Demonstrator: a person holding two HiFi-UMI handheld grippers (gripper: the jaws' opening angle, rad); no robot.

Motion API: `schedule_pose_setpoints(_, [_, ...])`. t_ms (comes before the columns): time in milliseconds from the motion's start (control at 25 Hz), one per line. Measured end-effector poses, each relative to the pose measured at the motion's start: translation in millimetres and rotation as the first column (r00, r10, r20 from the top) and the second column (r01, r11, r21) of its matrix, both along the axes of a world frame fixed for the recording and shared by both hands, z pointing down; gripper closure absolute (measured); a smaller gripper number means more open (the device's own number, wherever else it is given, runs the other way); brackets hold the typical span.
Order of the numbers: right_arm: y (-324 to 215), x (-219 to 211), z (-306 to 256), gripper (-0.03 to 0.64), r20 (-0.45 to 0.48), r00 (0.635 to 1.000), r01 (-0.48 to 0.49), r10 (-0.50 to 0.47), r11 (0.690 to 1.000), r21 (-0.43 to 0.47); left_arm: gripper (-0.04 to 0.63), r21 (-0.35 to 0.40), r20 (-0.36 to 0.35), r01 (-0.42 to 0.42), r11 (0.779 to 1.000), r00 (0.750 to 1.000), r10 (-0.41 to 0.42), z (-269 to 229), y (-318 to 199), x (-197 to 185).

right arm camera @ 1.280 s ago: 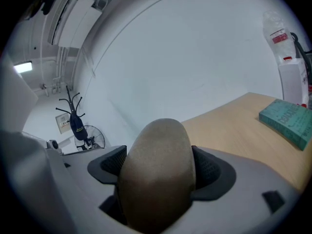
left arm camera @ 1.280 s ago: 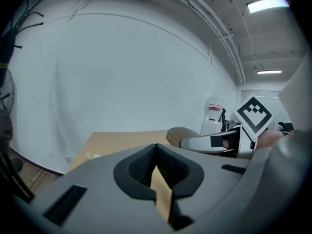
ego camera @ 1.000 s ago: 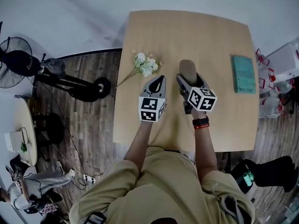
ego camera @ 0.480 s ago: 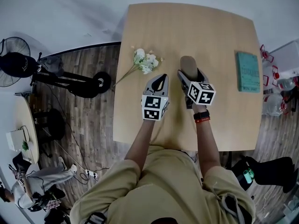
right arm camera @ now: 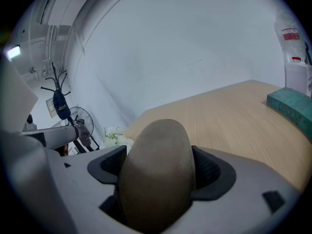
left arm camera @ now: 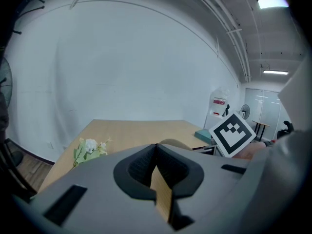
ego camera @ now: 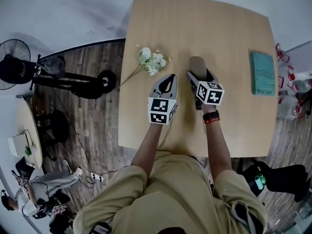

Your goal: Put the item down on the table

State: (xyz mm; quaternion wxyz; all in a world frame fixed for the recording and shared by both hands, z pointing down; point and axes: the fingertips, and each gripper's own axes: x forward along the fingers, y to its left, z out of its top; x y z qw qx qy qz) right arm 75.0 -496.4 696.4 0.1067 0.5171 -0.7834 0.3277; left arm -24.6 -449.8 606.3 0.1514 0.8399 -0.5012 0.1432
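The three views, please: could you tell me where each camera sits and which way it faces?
Head view: on the person's head, looking steeply down at the table; both forearms, left gripper and right gripper show.
Left gripper view: on the left gripper, facing along its shut jaws across the table to a white wall.
Right gripper view: on the right gripper, facing likewise past the brown item it holds.
Shared: both gripper views show the flowers.

My right claw [ego camera: 199,77], carrying the brown rounded item [ego camera: 196,64], has edged slightly forward over the desk [ego camera: 195,28]; my left claw [ego camera: 168,79] has drifted a touch toward it.
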Motion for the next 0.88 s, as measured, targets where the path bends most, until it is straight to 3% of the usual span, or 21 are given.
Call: schedule_pose_setpoints(880, [-10,-12,55,0.190,-0.114,0.992,0.049,-0.059,0.995,-0.084,0.572,-0.073,-0.016,0.017,0.997,1.000,-0.019,31,-7,-11])
